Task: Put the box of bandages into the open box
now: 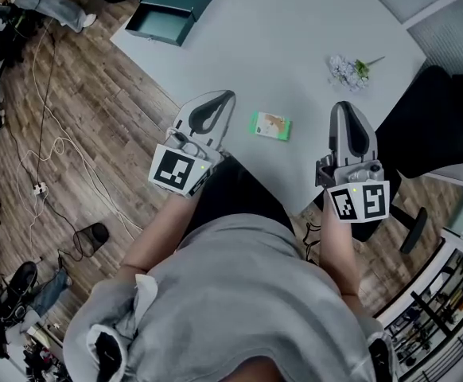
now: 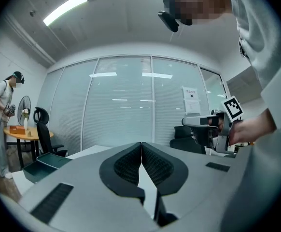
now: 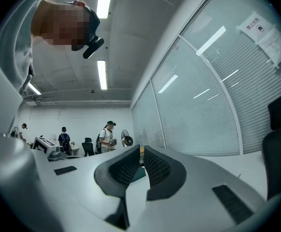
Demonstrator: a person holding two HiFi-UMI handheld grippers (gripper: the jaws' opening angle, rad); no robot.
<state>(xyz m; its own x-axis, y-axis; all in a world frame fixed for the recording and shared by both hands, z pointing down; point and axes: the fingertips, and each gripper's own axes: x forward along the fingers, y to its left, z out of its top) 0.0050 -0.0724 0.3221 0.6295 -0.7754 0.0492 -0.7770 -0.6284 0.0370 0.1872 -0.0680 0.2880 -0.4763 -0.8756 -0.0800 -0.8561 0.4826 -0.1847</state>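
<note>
Status: grasp not started. The small green-and-cream cardboard box of bandages (image 1: 270, 125) lies flat on the pale grey-white rounded surface (image 1: 295, 38), close to its near edge. It sits between the two grippers and neither touches it.

- Left gripper (image 1: 228, 96): at 9 o'clock of the bandage box. Black ribbed fingers (image 2: 126, 166) are clenched tip to tip and empty.
- Right gripper (image 1: 344, 107): at 3 o'clock of the bandage box, a bit farther off. Fingers are all but closed with nothing between them; only background shows through the sliver of gap.
- My read is that both are held level and pointing away from the body, flanking the target. That looks like a ready pose, not an approach. Either one would have to open its fingers before it can take the box.
- The teal rectangular open box (image 1: 170, 10) is at 11 o'clock of the bandage box, well apart, on the far left corner of the surface with its mouth up. The left gripper is on that side, so it probably has the shorter carry.
- A small sprig of pale artificial flowers (image 1: 348, 71) is at 1 o'clock of the bandage box and off the likely path.

Surface: otherwise bare, matte, no clutter near the pick.

Room: office, with a wood-plank floor (image 1: 96, 118) and white cables (image 1: 48, 153) trailing at 9 o'clock. A black office chair (image 1: 430, 122) is at 3 o'clock. There are glass partitions with blinds (image 2: 121, 105) and ceiling strip lights (image 2: 65, 7). Other people (image 3: 106, 134) stand in the background, well away.
</note>
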